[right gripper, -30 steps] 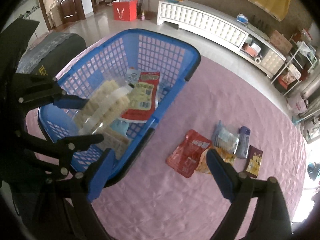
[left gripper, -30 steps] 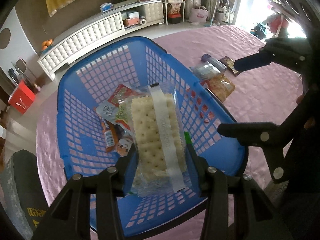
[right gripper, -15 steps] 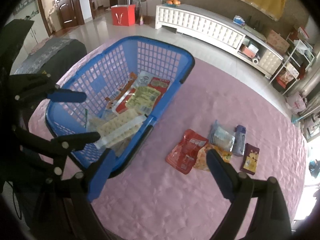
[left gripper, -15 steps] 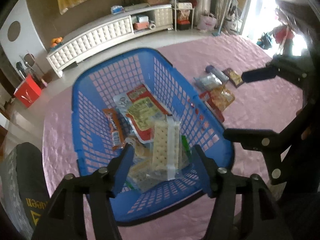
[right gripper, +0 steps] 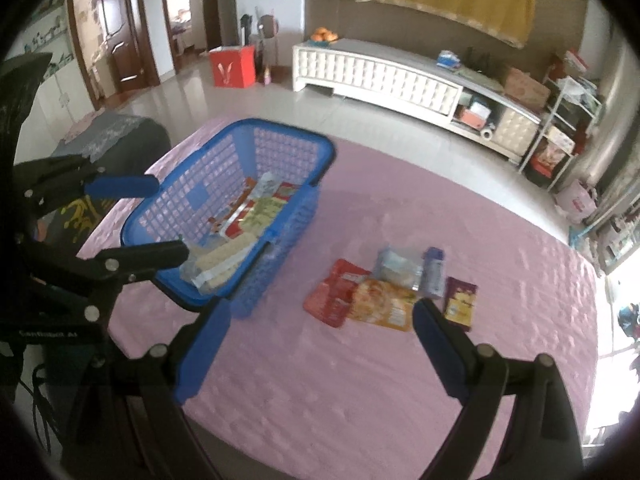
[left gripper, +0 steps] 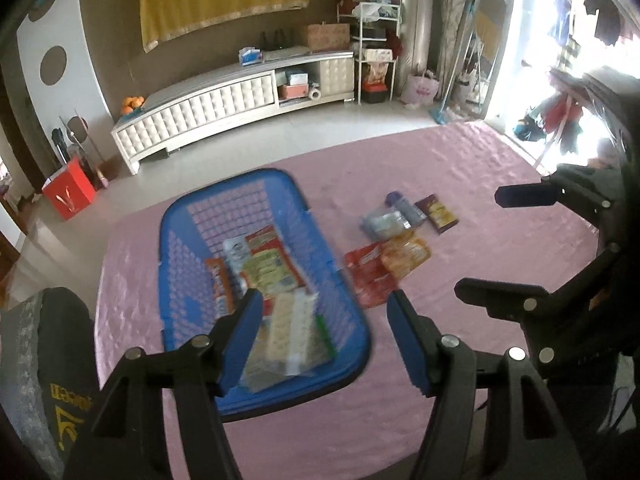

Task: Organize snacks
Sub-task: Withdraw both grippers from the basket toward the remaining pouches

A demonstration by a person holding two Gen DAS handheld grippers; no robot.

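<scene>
Snacks in foil and clear plastic packets are partly sorted: several, a cracker pack (left gripper: 294, 328) among them, lie in the blue plastic lattice basket (left gripper: 176, 264); five (right gripper: 384, 284) wait on the pink-clothed desk (right gripper: 360, 392). Left hand-held gripper (left gripper: 324, 340) and right hand-held gripper (right gripper: 320, 344) are both apart, empty.

Table (right gripper: 360, 392) under a quilted cloth, one basket (right gripper: 168, 204) on its left part, holding several snack packets: cracker pack (left gripper: 292, 328) at the near end, remaining packets (left gripper: 260, 268) behind it toward the far wall. Loose group of snack packets (right gripper: 384, 288) on the cloth right of the basket, apart from it (some overlapping one another). Beyond the table: floor, then a long low cabinet (left gripper: 224, 108) against the far wall; shelf rack (left gripper: 376, 60) at its right end
</scene>
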